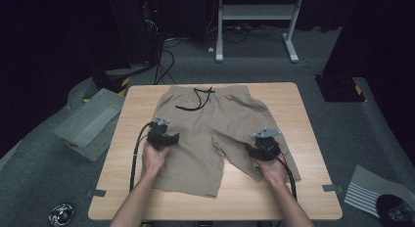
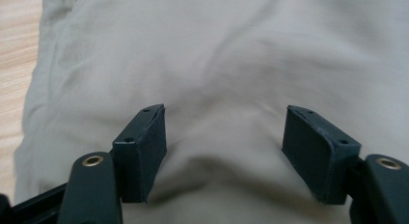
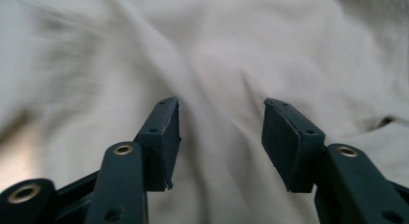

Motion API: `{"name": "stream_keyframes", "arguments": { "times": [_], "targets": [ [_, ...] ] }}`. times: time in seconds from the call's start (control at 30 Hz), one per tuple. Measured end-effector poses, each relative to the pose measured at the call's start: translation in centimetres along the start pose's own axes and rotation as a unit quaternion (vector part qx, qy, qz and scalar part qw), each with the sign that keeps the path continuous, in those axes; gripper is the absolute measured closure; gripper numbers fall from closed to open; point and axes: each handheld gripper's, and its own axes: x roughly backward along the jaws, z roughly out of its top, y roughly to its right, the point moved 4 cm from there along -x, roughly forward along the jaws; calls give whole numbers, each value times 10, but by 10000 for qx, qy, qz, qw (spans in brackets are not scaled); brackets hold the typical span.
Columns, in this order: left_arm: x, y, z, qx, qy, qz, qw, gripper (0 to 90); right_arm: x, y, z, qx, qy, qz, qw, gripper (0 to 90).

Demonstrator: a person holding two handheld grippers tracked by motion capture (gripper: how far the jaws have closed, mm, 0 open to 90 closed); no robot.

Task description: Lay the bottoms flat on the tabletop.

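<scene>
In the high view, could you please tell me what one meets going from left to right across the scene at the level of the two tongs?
Grey bin on the floor → bare table edge → left tongs over the shorts → right tongs → striped sheet on the floor.

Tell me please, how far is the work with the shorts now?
Done: the beige shorts lie spread flat on the table, drawstring at the far end. In hand: the left hand-held gripper and right hand-held gripper are over the two legs, jaws open, gripping nothing. Left: no fold made yet.
</scene>
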Motion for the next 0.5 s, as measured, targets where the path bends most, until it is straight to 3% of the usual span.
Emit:
{"name": "stream_keyframes", "arguments": {
  "times": [0.07, 0.1, 0.13, 0.2, 0.23, 0.3, 0.33, 0.4, 0.43, 0.5],
  "targets": [
    [12, 6, -12, -76, 56, -163, 9998, 330, 16, -13, 2, 283, 198, 122, 9993, 548],
    [14, 8, -17, -90, 44, -178, 9998, 326, 28, -27, 1, 574, 351, 320, 9972, 615],
    [15, 8, -21, -131, 34, -175, 9998, 325, 33, -34, 0, 700, 387, 437, 9958, 648],
    [15, 9, -31, -86, -7, -204, 9998, 321, 37, -49, -7, 1004, 218, 641, 9926, 702],
    [16, 8, -34, -111, 108, -202, 9997, 316, 35, -52, -11, 1074, 97, 666, 9919, 722],
    [17, 8, -37, -74, 191, -189, 9996, 319, 26, -49, -22, 1020, -246, 632, 9925, 763],
    [17, 8, -38, -96, 217, -166, 9996, 320, 21, -44, -29, 831, -429, 608, 9938, 778],
    [18, 9, -39, -196, 186, -88, 9996, 318, 19, -36, -38, 465, -387, 754, 9953, 801],
    [18, 9, -39, -199, 188, -72, 9996, 317, 22, -37, -40, 425, -399, 781, 9952, 801],
    [18, 9, -39, -144, 187, -51, 9997, 306, 28, -49, -45, 635, -381, 952, 9927, 783]
  ]
}}
